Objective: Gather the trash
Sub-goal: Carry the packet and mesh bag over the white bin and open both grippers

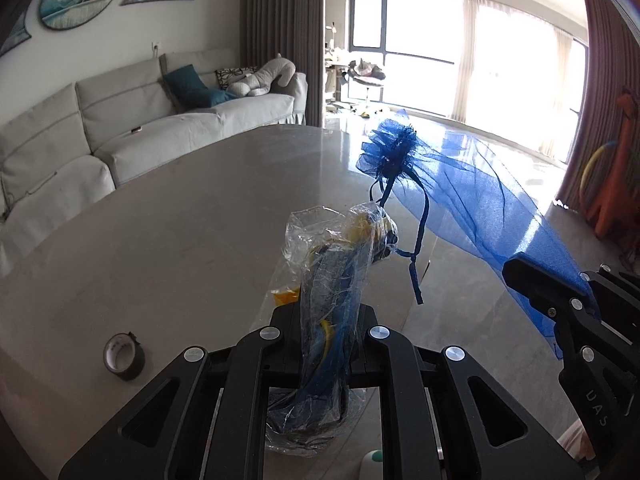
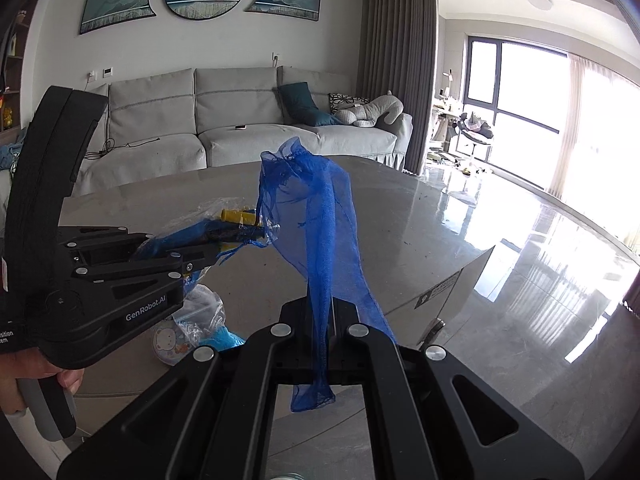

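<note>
The left gripper [image 1: 324, 332] is squeezed tight on a crinkly clear plastic wrapper [image 1: 336, 264] with blue and yellow bits inside. The wrapper sticks up from between the two fingers, held in the air above the table [image 1: 160, 220]. In the right wrist view the same gripper [image 2: 188, 258] comes in from the left side, and the wrapper [image 2: 224, 224] pokes out past its tips.

The right gripper [image 2: 320, 324] is pinched on a thin blue mesh bag [image 2: 320, 216]. The bag stands up from the fingers and its bottom end hangs down behind them. In the left wrist view the bag [image 1: 472, 200] stretches out to the right gripper [image 1: 532, 280], with a ruffled top and dark strings hanging down beside the wrapper.

A roll of dark tape [image 1: 122, 354] sits on the table near the left gripper. More clear plastic and a small round thing with a bear picture [image 2: 170, 342] lie lower down. A grey sofa [image 2: 248, 124] stands behind the table.
</note>
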A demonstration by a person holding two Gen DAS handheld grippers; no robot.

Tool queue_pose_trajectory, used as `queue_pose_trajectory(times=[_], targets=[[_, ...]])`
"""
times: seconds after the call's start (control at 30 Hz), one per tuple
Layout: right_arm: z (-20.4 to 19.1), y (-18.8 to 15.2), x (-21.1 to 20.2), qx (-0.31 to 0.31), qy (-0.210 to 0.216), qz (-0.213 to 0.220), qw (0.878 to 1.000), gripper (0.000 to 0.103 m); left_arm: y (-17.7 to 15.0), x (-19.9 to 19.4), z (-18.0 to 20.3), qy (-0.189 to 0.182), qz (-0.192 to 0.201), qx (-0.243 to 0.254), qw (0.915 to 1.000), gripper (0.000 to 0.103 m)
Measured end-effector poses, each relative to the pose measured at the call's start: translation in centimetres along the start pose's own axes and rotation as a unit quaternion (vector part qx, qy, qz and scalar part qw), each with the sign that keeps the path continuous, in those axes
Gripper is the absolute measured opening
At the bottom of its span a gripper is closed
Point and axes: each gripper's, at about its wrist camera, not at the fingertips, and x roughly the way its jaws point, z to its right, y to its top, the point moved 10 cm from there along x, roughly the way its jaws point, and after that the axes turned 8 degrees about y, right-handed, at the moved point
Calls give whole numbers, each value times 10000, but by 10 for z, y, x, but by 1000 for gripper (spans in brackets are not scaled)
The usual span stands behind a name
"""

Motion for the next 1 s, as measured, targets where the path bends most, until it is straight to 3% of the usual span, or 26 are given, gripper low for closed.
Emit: queue_pose_trajectory(times=[0.13, 0.43, 1.0], targets=[[-3, -10, -26, 64, -52, 17, 10000, 1, -10, -28, 7, 64, 188, 114, 9997, 12], [-13, -40, -78, -4, -141, -69, 9999, 1, -55, -69, 37, -166, 108, 128, 9997, 12], [6, -138, -145, 479, -426, -475, 9968, 2, -173, -110, 120, -648, -782, 539, 9934, 12]])
